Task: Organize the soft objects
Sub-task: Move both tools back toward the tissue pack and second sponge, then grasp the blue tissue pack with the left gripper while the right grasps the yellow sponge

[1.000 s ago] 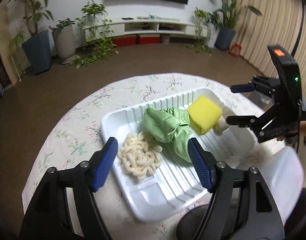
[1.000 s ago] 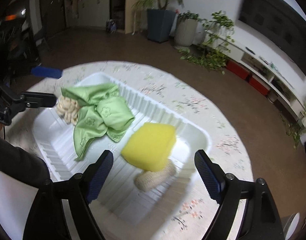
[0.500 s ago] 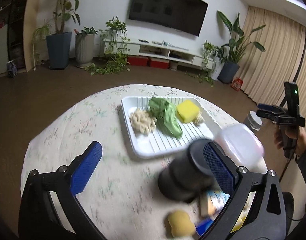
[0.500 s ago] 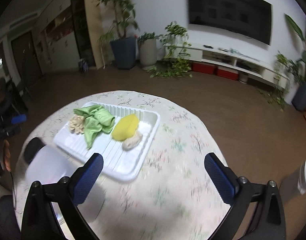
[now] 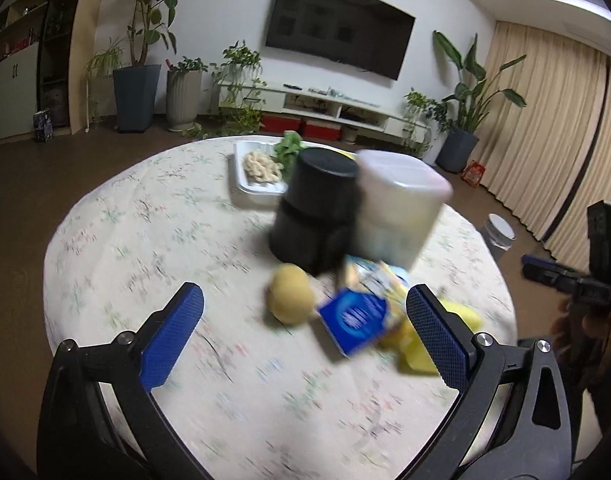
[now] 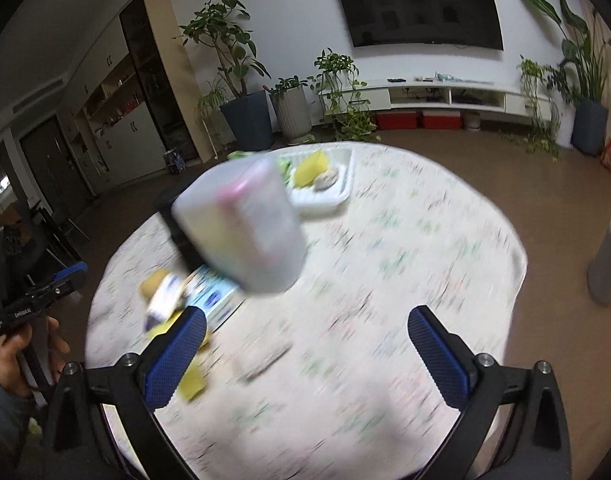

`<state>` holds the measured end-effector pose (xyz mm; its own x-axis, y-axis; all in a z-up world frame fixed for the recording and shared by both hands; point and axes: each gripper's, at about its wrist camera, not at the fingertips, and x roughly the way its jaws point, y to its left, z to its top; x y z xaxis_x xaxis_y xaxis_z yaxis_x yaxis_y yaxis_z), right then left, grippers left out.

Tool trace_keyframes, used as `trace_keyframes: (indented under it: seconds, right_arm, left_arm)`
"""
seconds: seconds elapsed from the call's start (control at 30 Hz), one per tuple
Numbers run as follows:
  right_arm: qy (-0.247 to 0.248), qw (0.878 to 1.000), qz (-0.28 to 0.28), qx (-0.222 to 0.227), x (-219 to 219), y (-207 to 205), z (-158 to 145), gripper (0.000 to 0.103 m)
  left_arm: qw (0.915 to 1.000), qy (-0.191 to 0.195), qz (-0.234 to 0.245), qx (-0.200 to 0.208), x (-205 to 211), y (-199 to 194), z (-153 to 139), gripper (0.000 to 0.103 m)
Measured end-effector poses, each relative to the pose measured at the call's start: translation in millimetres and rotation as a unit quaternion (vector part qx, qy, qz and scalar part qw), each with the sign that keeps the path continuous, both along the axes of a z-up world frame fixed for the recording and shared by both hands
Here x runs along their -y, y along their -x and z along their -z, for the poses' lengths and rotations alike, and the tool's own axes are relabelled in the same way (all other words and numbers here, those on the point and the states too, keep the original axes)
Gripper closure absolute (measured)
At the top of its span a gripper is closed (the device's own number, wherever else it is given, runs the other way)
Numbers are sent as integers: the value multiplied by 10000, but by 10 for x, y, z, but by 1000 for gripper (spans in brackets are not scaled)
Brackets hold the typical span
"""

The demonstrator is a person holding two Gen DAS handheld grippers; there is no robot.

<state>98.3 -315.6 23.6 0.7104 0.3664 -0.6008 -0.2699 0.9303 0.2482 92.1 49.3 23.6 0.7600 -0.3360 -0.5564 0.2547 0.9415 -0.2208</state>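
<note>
The tray (image 5: 241, 184) at the desk's (image 5: 145, 240) far side holds a beige knit (image 5: 261, 165), green cloth (image 5: 289, 151) and sponge (image 6: 310, 168). Both grippers, left (image 5: 305, 336) and right (image 6: 305, 356), hang wide open and empty. The sorting looks nearly done; a yellowish ball (image 5: 288, 294) remains loose.

both the left gripper (image 5: 305, 336) and right gripper (image 6: 305, 350) hover with jaws spread wide, empty.

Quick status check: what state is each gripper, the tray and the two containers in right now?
left gripper: open, empty, above the table
right gripper: open, empty
white tray: holding soft items
black container: upright, lid on
translucent container: upright beside the black one, lid on
</note>
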Motion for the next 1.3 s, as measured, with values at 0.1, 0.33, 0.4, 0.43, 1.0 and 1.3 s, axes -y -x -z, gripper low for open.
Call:
trace_keyframes:
  seconds: [0.1,0.33,0.4,0.43,1.0,1.3]
  right_arm:
    - [54,10000,-65,31,-226,266,109,0]
    - [144,9992,-326,193,-706,680,269,0]
    - [262,9989,-360,152,-808,680,300,0]
    - [294,9989,-348,114,-841,667,315,0]
    - [340,9977,-344,-478,-1066,277,411,10]
    - [379,9956,-539,-669,-1203,185,508,30]
  left_arm:
    - [9999,62,103,58,123,220,65,0]
    - [9992,291,92,-272,294,444,291,0]
    - [9987,299,92,-403,321,428,322,0]
    - [9986,281,91,-437,336,412,318,0]
    - [9961,-466,569,-492,646,-168,226,0]
    - [9796,-1099,1578,-589,812,-403,316,0]
